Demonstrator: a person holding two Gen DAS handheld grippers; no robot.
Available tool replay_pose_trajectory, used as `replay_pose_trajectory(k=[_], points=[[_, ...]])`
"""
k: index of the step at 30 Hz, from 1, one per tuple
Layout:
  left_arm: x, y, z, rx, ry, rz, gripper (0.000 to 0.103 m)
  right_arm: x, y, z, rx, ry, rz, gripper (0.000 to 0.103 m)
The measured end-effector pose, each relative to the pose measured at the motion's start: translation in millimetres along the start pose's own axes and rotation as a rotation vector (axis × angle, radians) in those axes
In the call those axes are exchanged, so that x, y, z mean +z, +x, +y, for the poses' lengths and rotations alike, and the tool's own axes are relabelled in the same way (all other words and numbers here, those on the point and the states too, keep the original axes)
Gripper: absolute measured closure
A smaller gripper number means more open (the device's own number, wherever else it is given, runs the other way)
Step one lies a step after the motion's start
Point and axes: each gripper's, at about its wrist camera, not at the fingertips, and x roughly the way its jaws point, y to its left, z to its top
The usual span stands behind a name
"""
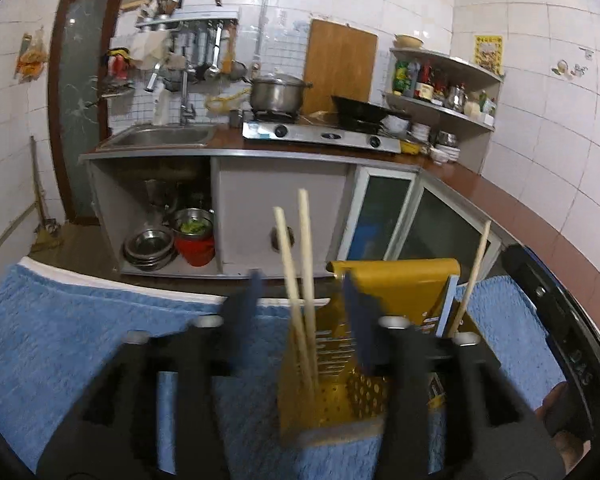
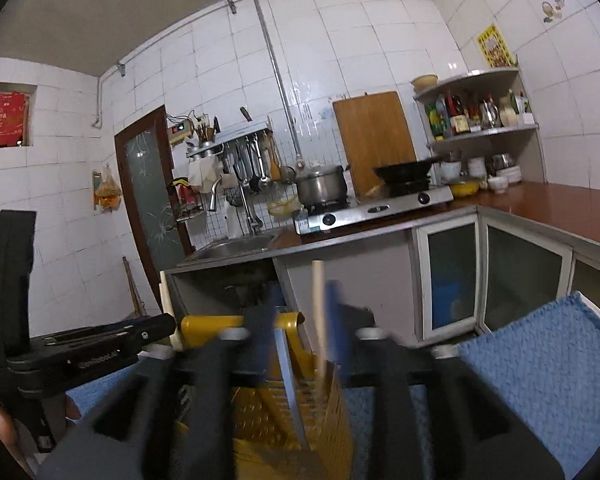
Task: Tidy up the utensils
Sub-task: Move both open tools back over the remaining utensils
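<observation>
Chopsticks [image 1: 300,280]: two pale sticks stood upright in my yellow perforated utensil holder [image 1: 332,396], in the compartment nearest my left gripper; a third chopstick [image 1: 474,276] leaned in the holder's far right section. Holder sat on a blue towel [image 1: 80,328] covering the work surface.

Left gripper [image 1: 304,300]: spread wide, empty; the two sticks rose between its fingers, touched by neither as far as I could see.

Right gripper [image 2: 300,312]: fingers part-way apart either side of the single chopstick [image 2: 320,320] and the holder's divider [image 2: 288,380]; blur kept me from telling whether it gripped the stick or had let go.

Progress, as I judged it: three sticks stowed, no loose utensils visible on the towel, so sorting looked close to finished.

Surroundings: sink [image 1: 160,136], gas stove [image 1: 320,136] with pot [image 1: 278,92], corner shelves [image 1: 444,80].
</observation>
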Motion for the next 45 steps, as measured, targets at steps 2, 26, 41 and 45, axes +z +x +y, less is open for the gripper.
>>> replay_pose_trajectory(k=[2, 26, 41, 45], points=[[2.8, -18.8, 2.8, -0.003, 0.004, -0.014, 0.051, 7.0, -13.7, 1.3, -0.003, 0.008, 0.011, 0.059], [-96.7, -195.5, 23.7, 0.057, -0.001, 0.114, 0.014, -62.6, -162.0, 30.7, -0.094, 0.003, 0.376, 0.057], [-193.8, -130.7, 43.2, 0.16, 0.025, 0.358, 0.014, -134.3, -155.0, 22.4, -0.172, -0.022, 0.562, 0.056], [-199.7, -120.7, 44.9, 0.169, 0.029, 0.378, 0.014, -139.2, -150.1, 22.5, -0.179, -0.035, 0.577, 0.056]])
